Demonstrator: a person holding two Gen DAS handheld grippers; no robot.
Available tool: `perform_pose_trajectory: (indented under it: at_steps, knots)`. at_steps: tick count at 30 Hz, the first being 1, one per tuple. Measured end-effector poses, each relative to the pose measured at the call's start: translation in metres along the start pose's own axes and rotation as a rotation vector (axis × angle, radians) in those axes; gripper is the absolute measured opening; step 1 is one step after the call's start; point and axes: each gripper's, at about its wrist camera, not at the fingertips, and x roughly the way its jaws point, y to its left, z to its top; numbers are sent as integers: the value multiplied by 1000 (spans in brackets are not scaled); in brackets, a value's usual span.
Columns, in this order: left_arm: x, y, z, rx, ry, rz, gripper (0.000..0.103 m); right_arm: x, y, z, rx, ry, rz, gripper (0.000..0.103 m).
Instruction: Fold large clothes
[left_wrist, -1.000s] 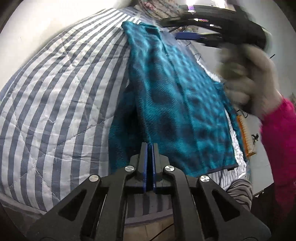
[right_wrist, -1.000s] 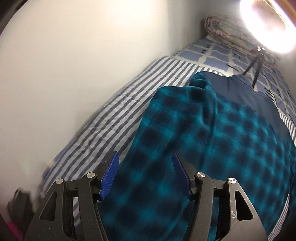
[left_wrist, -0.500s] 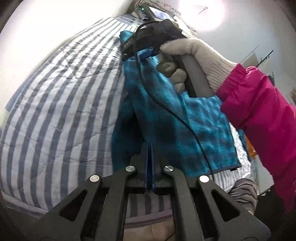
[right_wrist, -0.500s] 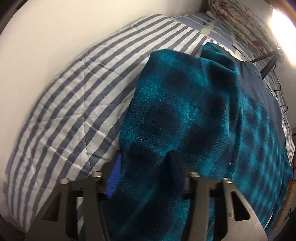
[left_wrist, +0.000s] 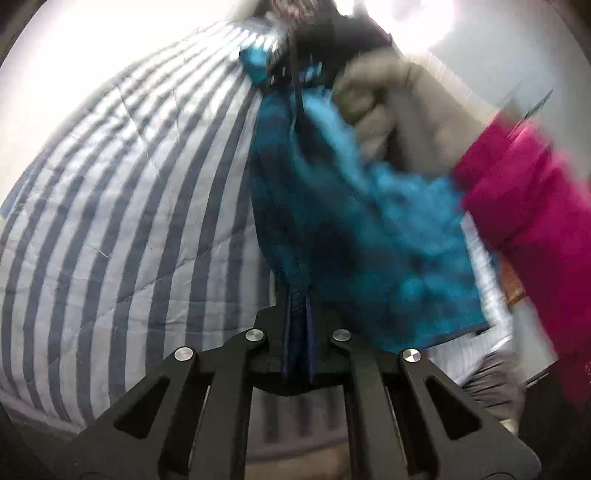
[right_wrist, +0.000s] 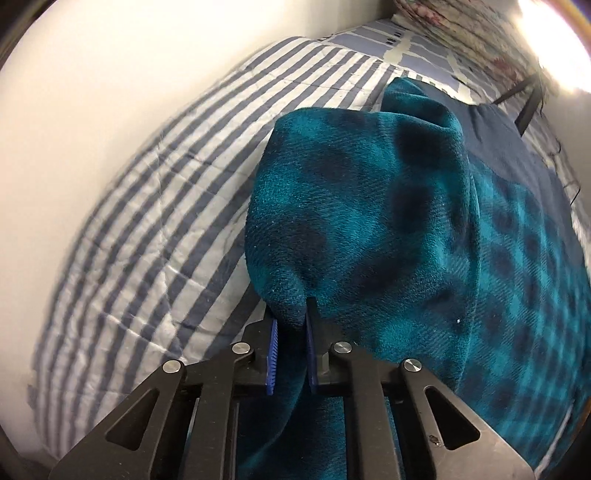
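A teal and dark plaid fleece garment lies on a bed with a blue-and-white striped quilt. My left gripper is shut on the garment's near edge. My right gripper has its jaws closing on a bunched fold at the garment's left side, with fleece pinched between the blue pads. In the left wrist view the right gripper shows blurred at the garment's far end, held by a gloved hand with a pink sleeve.
A white wall runs along the far side of the bed. A checked pillow and a floral bundle lie at the head. A bright lamp on a dark stand glares at top right. The bed's near edge drops off below.
The right gripper came down onto the garment's left side and its jaws narrowed from wide apart to pinching a fold. The left gripper stayed shut on the near edge.
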Motion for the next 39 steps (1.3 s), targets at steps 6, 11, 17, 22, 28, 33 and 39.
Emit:
perform_pose_trajectory:
  at_steps: [6,11,17,22,28,33,39]
  knots:
    - [-23,13,-1,-31,-62,8,4,-11,-31,1,152,-92,260,10]
    - [-12,0,-6,3,-32,12,4,0,-30,5,113,-41,235,16]
    - [-9,-12,-4,16,-36,-3,4,-13,8,25,10,-46,109,56]
    - [-10,-19,-3,32,-47,-7,4,18,38,27,-34,43,-23,50]
    - [-6,-39,6,75,-51,19,4,20,31,18,-48,10,-73,10]
    - [-8,-77,8,172,-65,49,4,3,-19,10,93,-62,166,8]
    - [1,-129,9,320,-59,91,4,-18,-73,-9,285,-182,434,8]
